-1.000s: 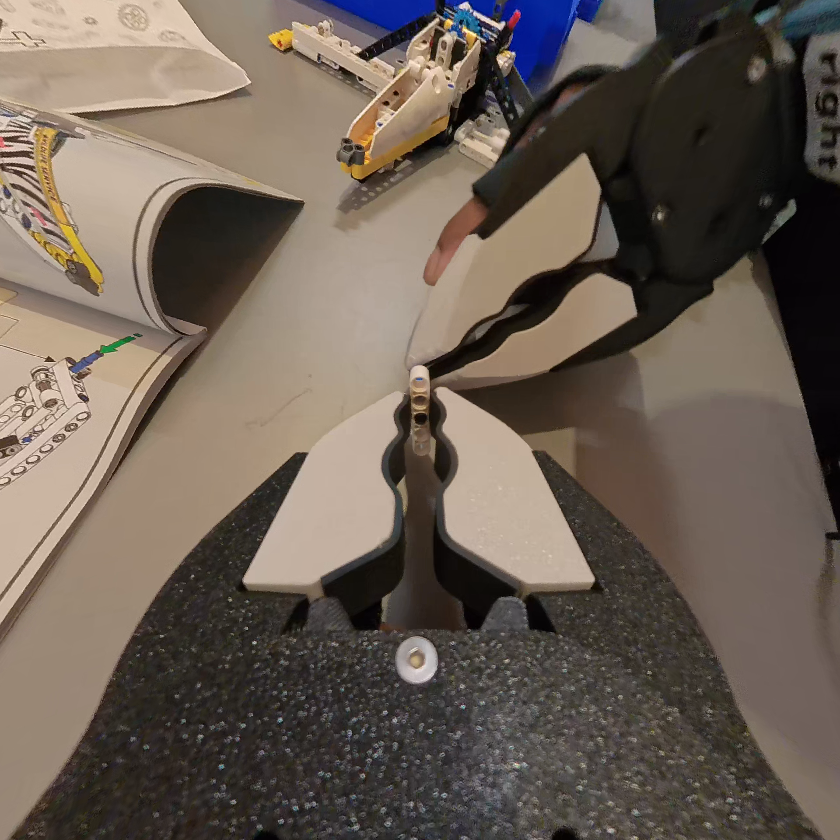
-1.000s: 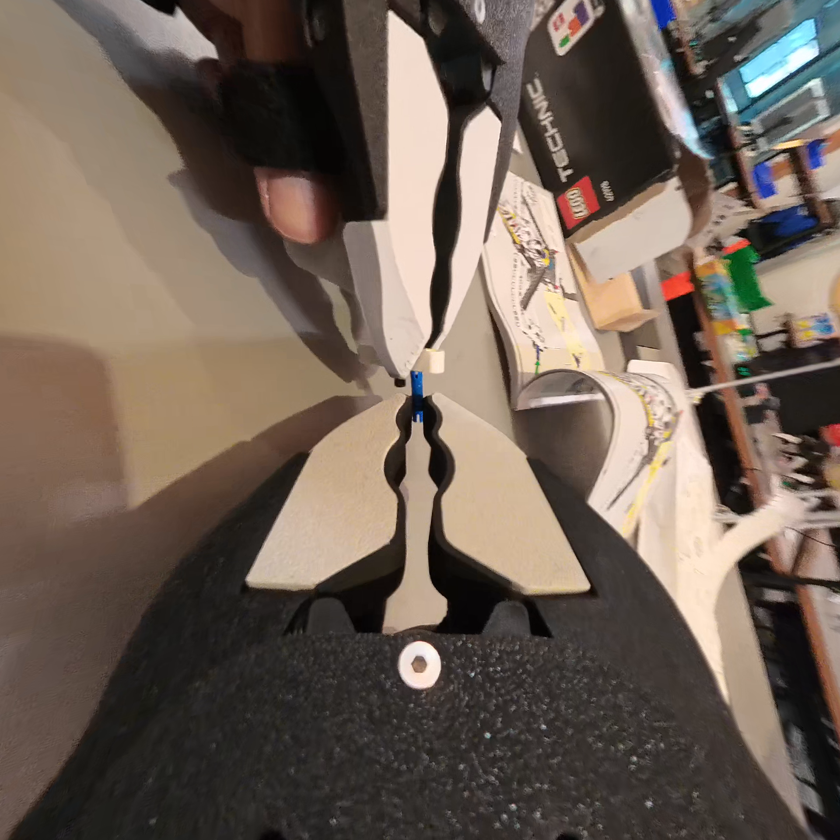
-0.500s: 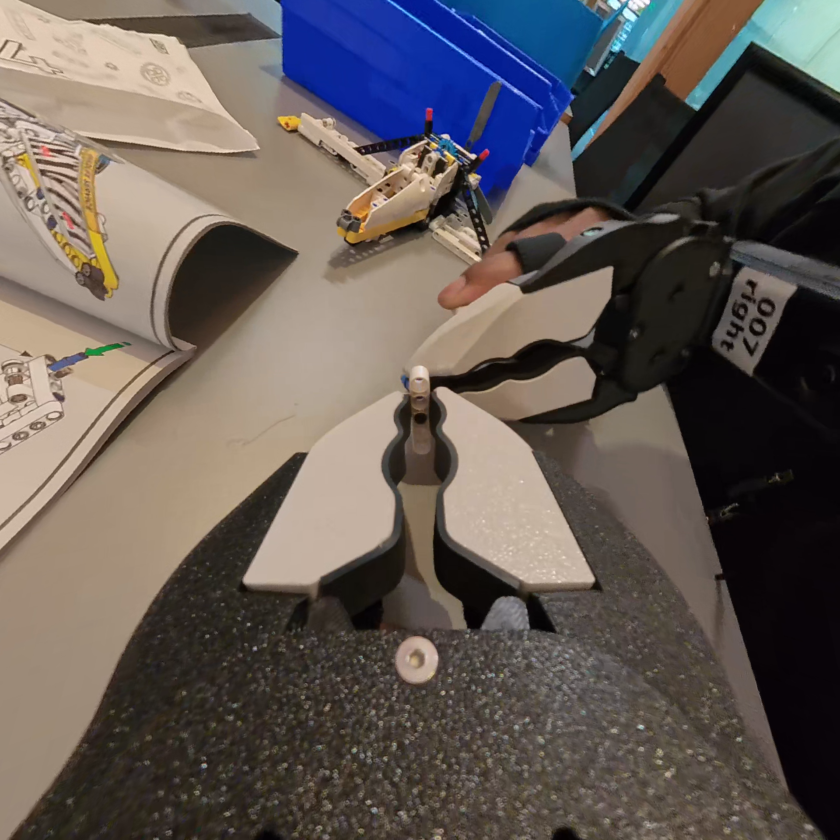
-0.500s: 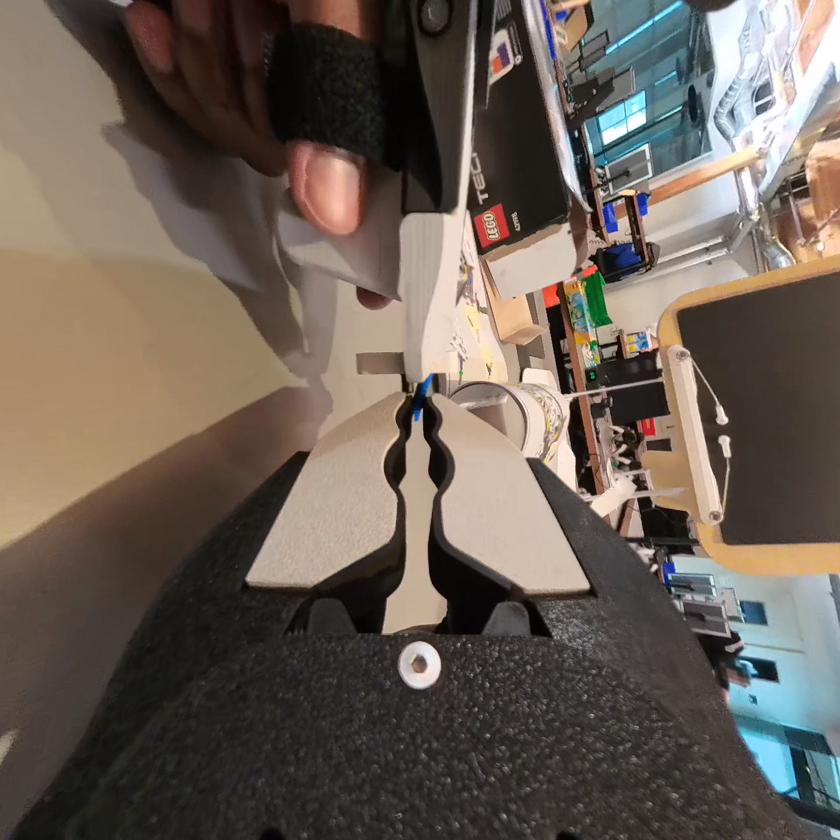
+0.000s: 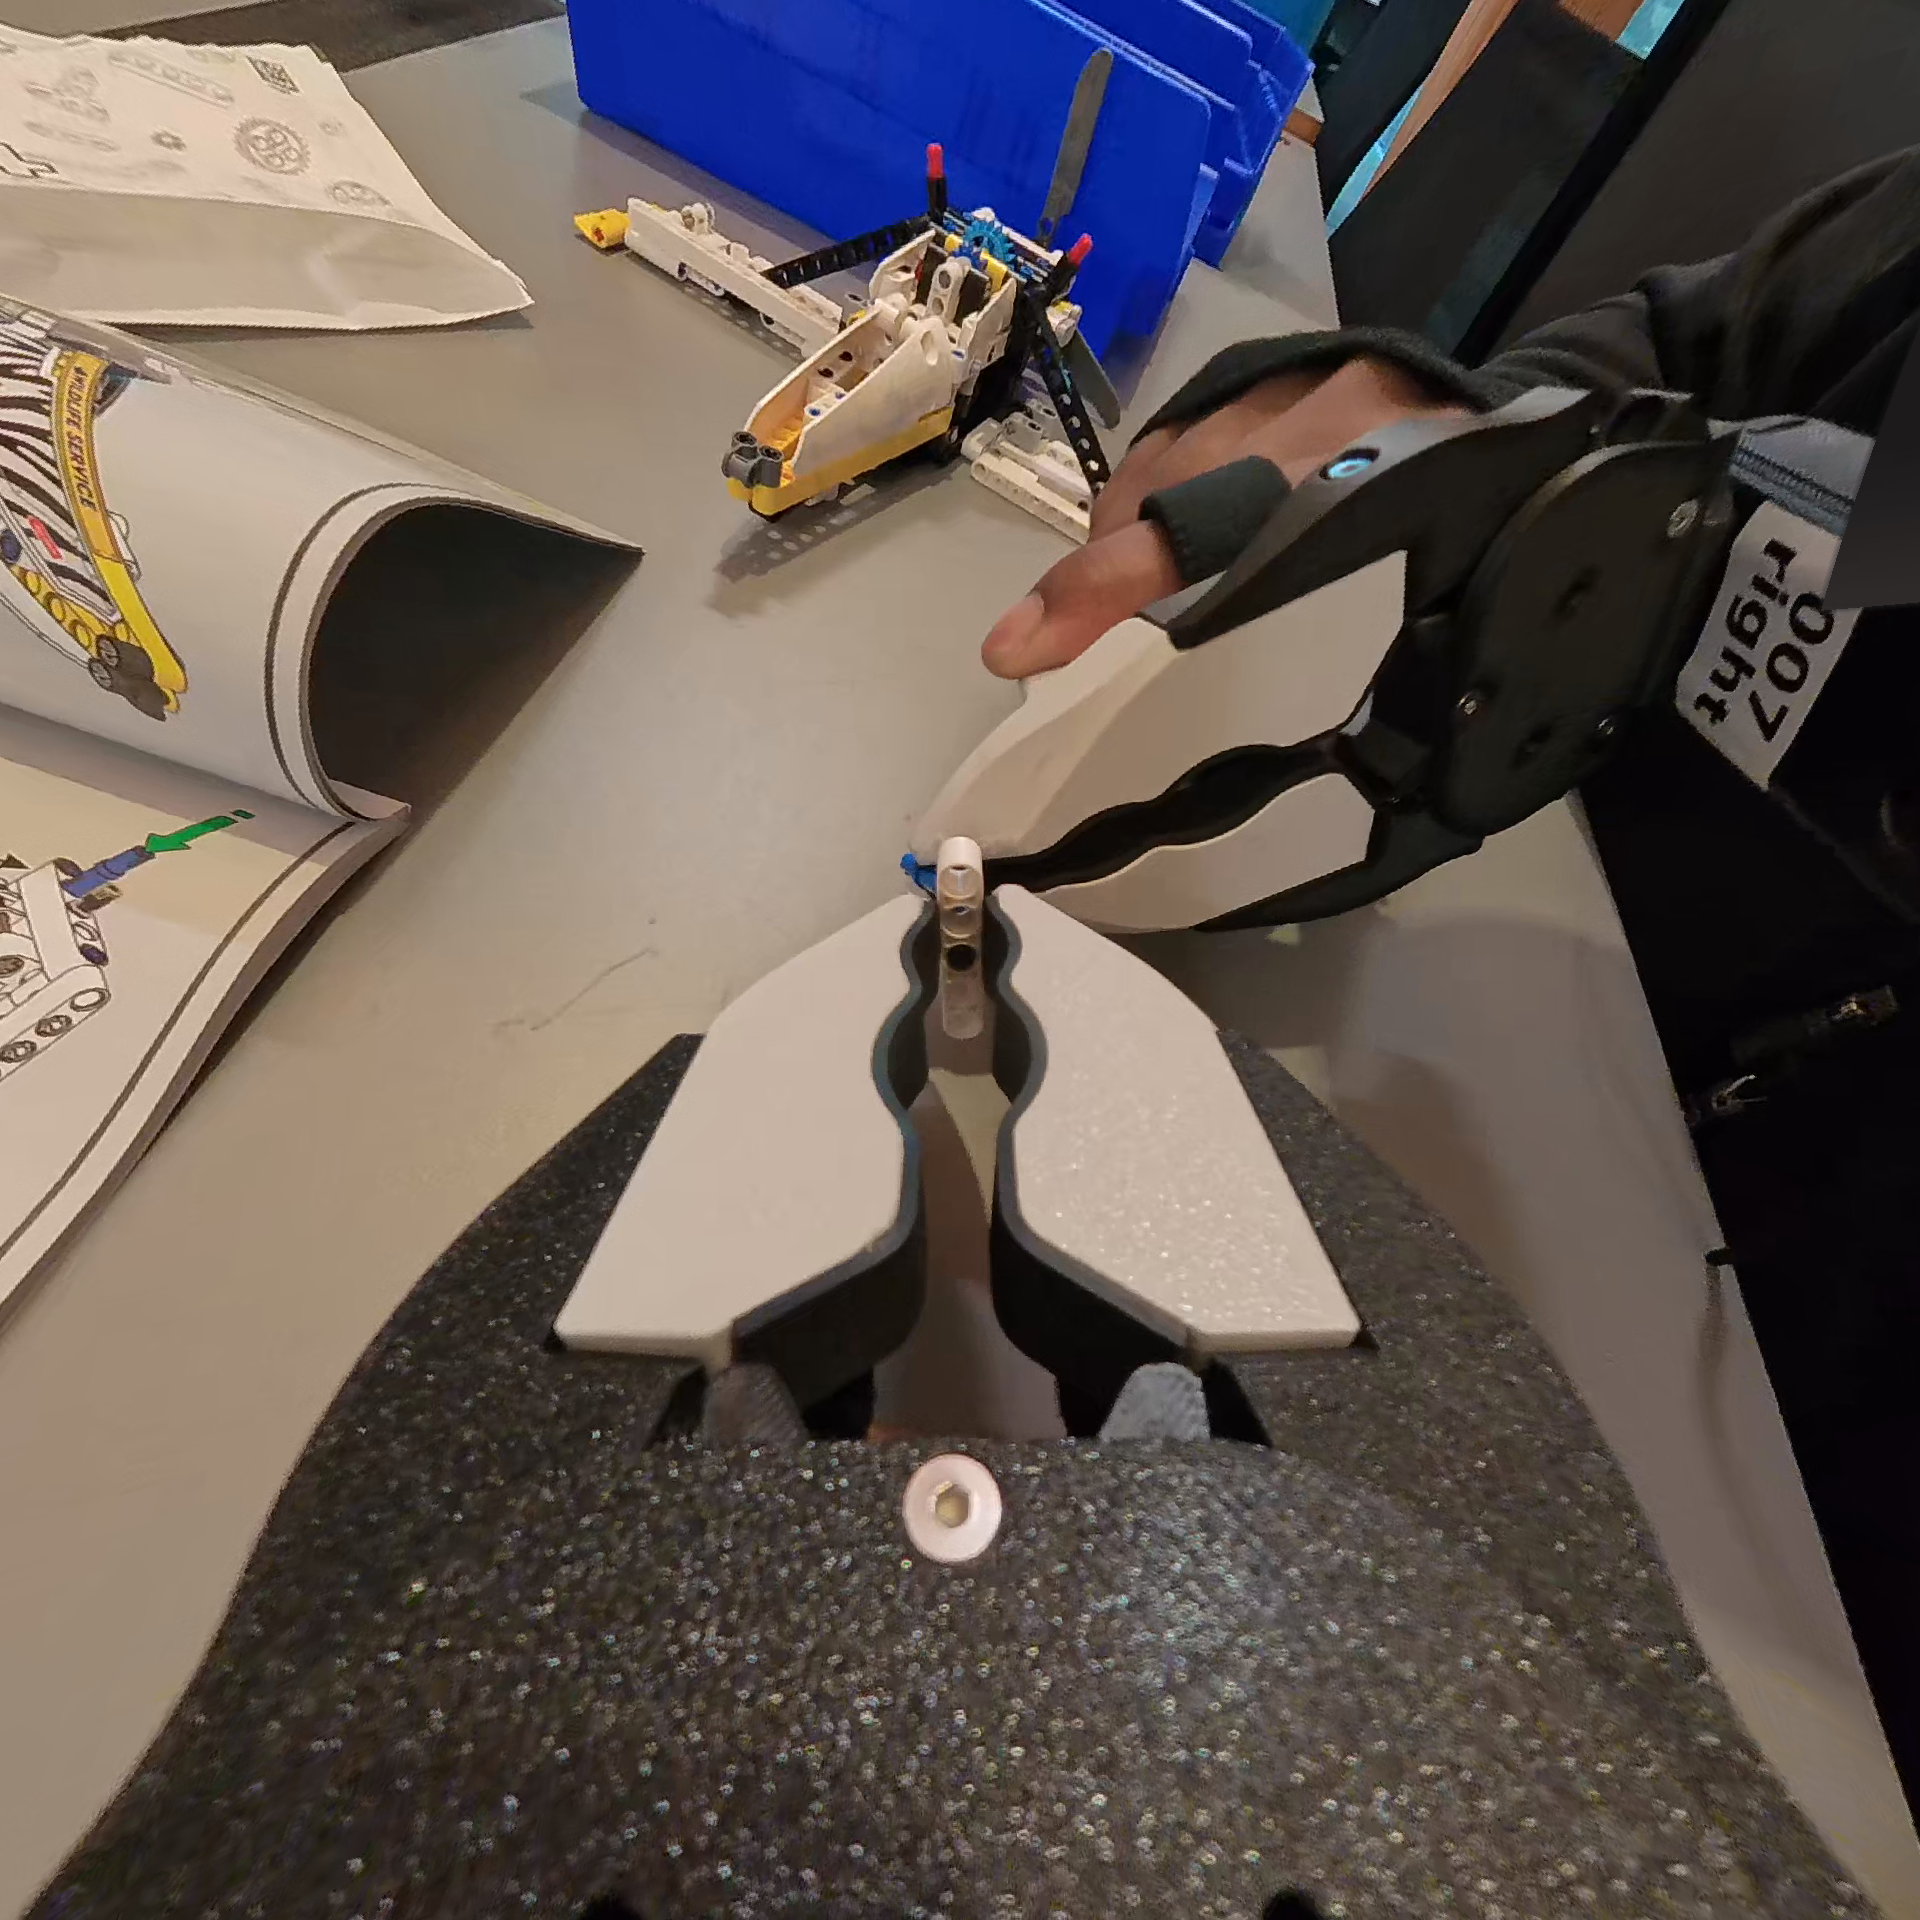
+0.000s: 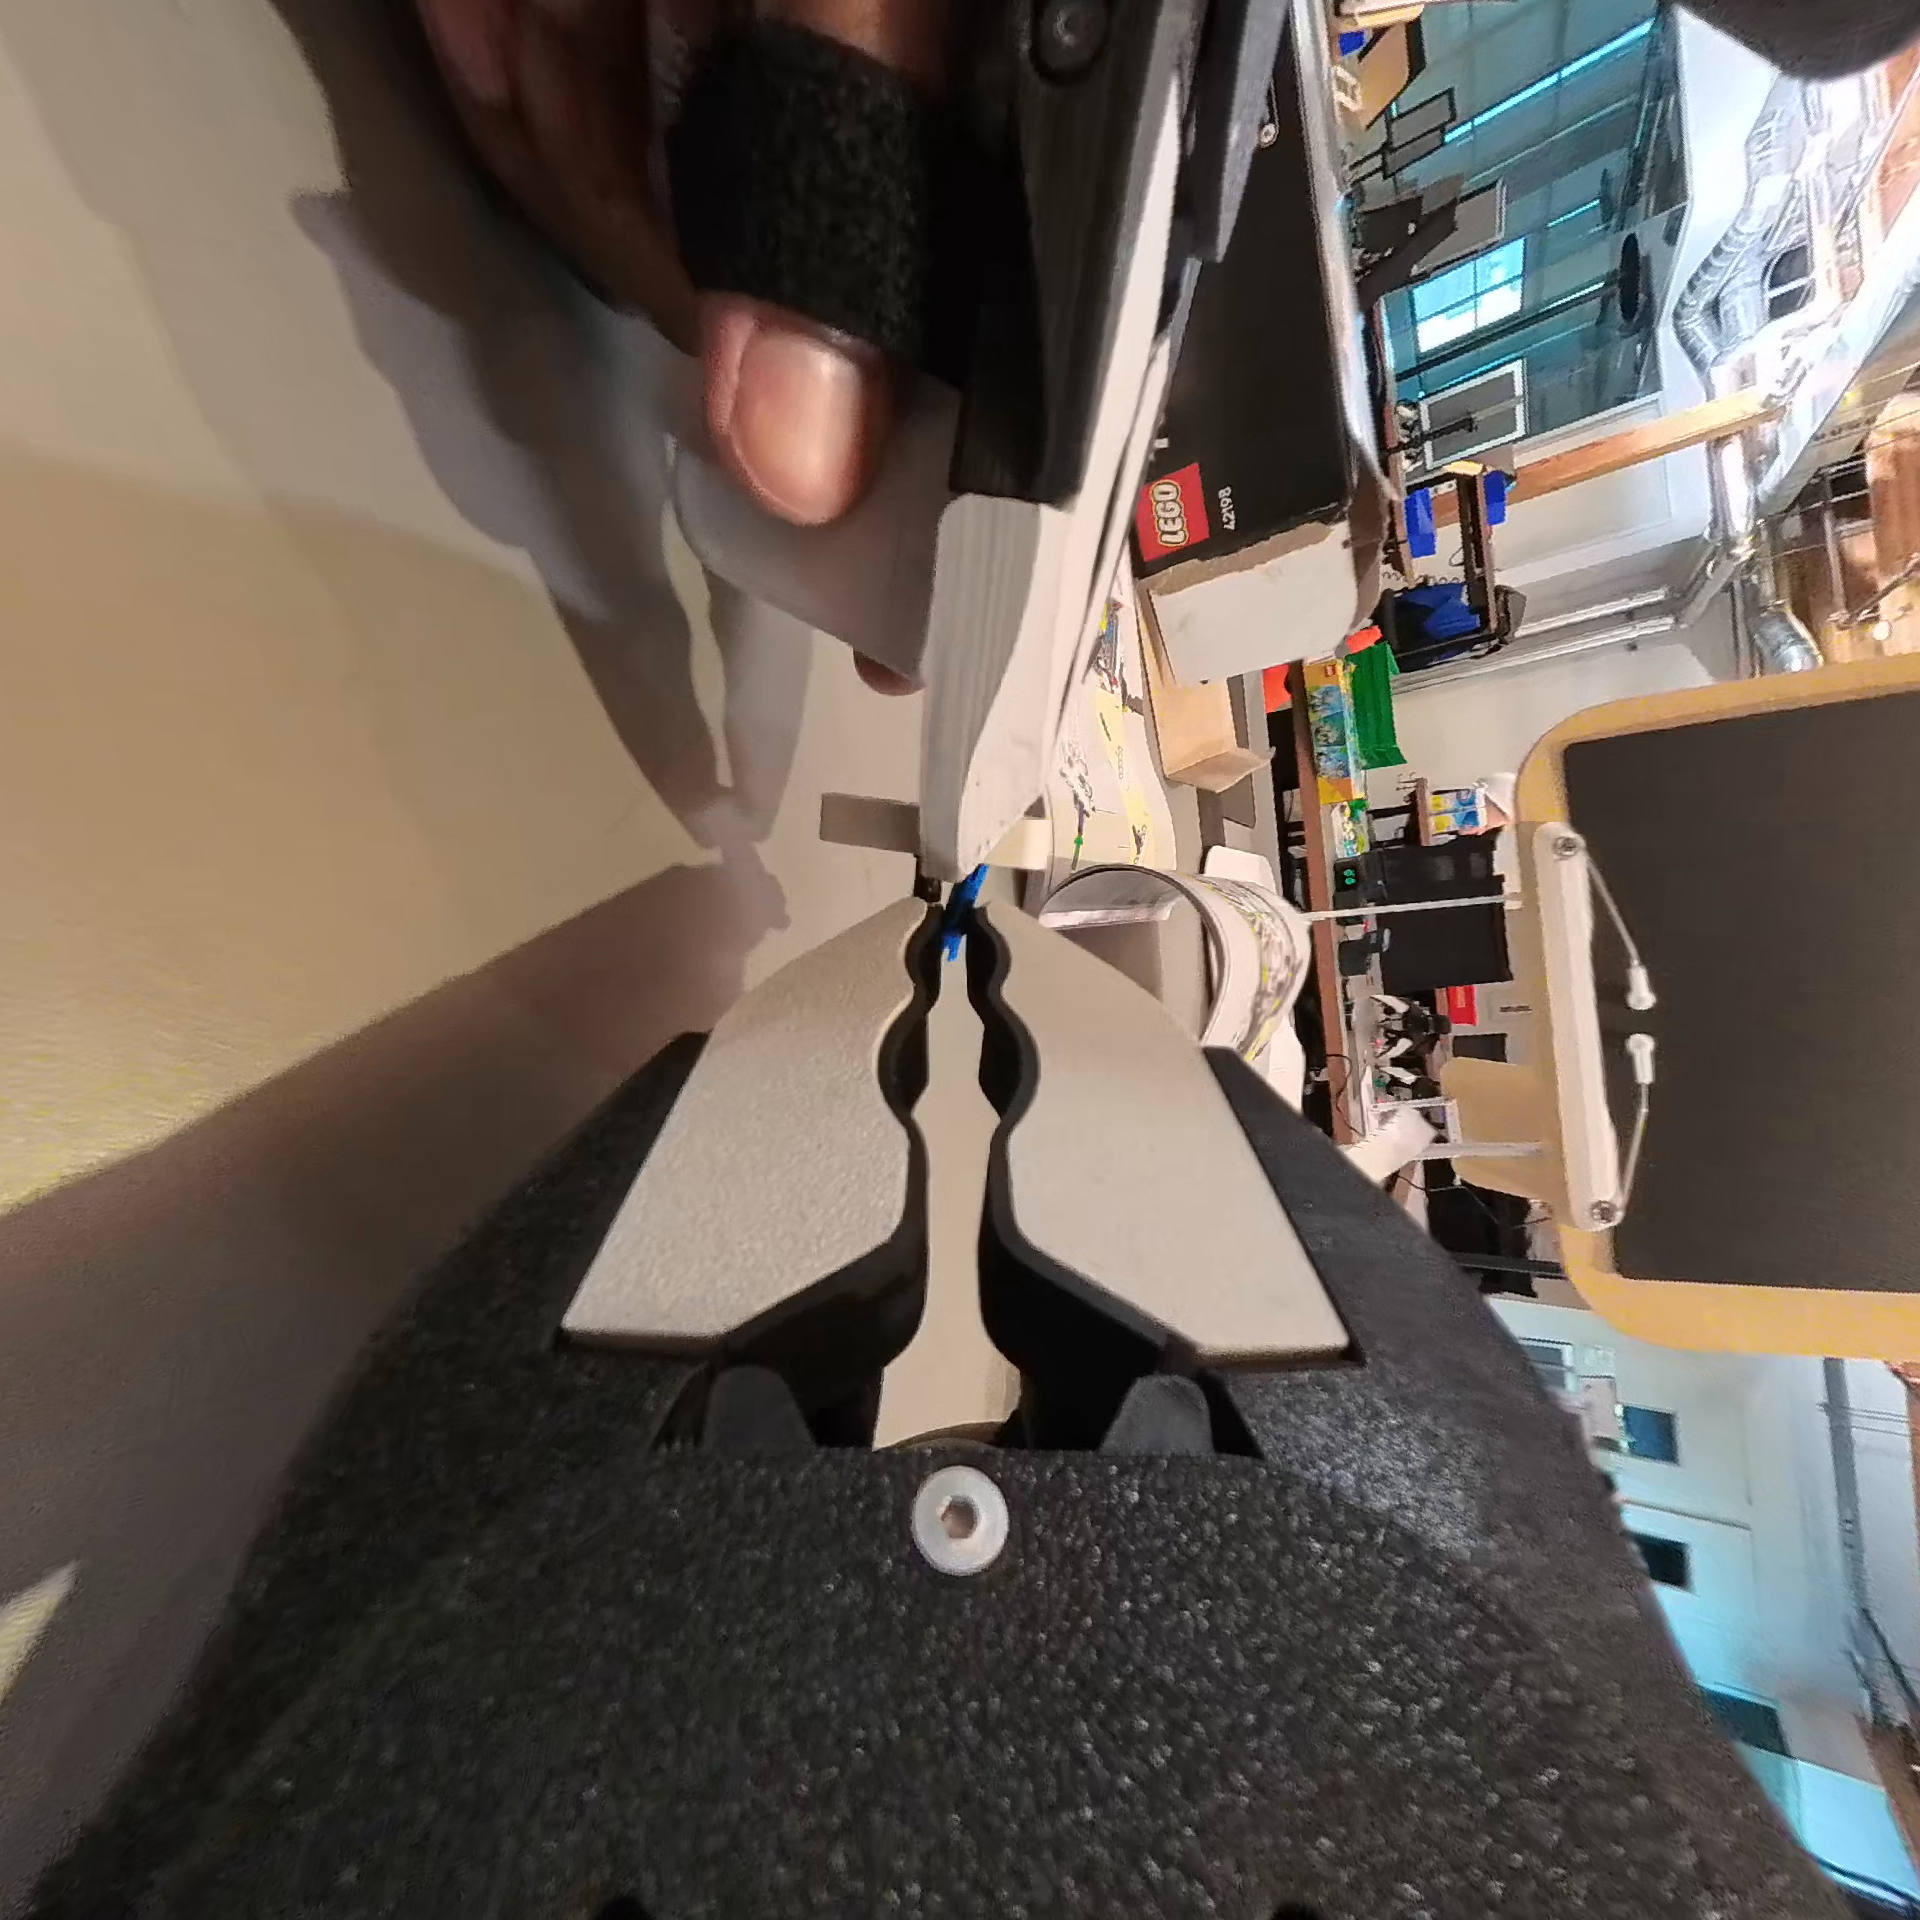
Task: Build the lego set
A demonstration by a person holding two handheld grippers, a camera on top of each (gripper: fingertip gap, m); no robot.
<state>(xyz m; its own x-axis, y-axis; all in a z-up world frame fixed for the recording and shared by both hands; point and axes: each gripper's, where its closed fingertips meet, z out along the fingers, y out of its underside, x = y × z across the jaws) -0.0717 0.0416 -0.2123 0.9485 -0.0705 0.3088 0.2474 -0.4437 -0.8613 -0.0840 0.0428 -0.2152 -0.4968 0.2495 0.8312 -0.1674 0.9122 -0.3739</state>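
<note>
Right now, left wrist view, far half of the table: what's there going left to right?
Open instruction booklet → partly built white-and-yellow brick model → hand on the right gripper, which pinches a small blue pin.

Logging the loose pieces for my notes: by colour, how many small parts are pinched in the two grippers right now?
White: 1, the holed beam in the left gripper
Blue: 1, the small pin in the right gripper
Total: 2
</note>
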